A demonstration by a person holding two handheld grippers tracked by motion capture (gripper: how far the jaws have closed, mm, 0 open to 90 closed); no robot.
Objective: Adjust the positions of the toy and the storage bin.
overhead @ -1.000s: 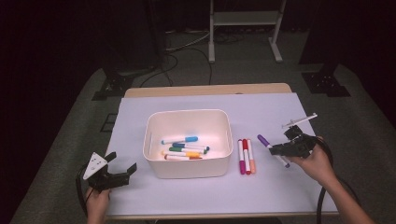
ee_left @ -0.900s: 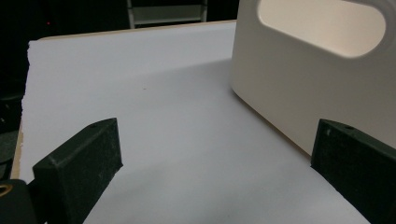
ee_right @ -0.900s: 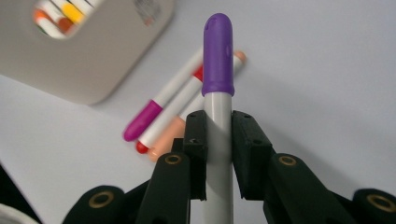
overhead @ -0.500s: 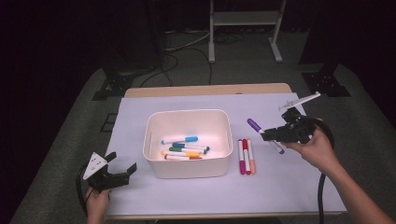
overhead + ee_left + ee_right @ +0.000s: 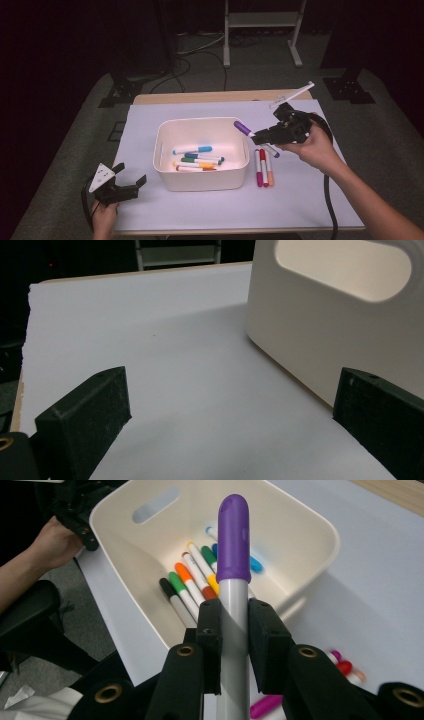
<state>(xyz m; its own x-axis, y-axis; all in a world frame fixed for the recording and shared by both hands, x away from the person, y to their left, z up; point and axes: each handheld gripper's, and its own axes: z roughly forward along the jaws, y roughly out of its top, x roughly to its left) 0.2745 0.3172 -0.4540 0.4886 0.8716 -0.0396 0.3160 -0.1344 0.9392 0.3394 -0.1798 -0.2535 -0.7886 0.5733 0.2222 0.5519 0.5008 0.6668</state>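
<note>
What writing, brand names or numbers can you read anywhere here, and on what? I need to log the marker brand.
None can be read.
Purple-capped marker in the right gripper: cap and grey barrel show no print.
Markers in the white bin: too small to tell any label.
Markers on the table beside the bin: too small and blurred.
White bin wall: plain, no label.
</note>
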